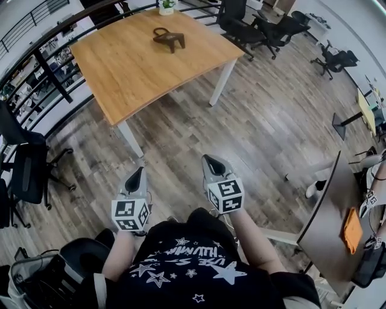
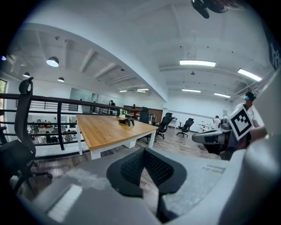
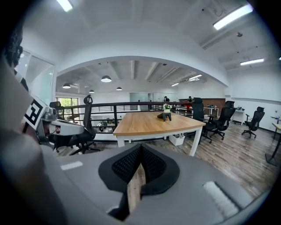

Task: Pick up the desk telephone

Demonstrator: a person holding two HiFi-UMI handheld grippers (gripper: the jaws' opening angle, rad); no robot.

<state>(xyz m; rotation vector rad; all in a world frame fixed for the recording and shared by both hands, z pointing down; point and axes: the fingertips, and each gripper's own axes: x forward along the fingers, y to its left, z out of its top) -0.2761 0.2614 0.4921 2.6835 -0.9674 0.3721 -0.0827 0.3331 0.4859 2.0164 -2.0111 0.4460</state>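
Observation:
The dark desk telephone (image 1: pixel 168 38) sits near the far end of a wooden table (image 1: pixel 139 72), well ahead of both grippers. It shows small and far in the left gripper view (image 2: pixel 128 121) and in the right gripper view (image 3: pixel 166 116). My left gripper (image 1: pixel 137 175) is held over the wooden floor, its jaws shut with nothing between them (image 2: pixel 143 150). My right gripper (image 1: pixel 211 162) hangs beside it, also shut and empty (image 3: pixel 140 147). Both point toward the table, a little downward.
A potted plant (image 1: pixel 166 7) stands behind the telephone. Black office chairs (image 1: pixel 241 24) are grouped beyond the table's right end, and another chair (image 1: pixel 27 169) stands at my left by a dark railing (image 1: pixel 36 57). A dark desk (image 1: pixel 329 223) is at my right.

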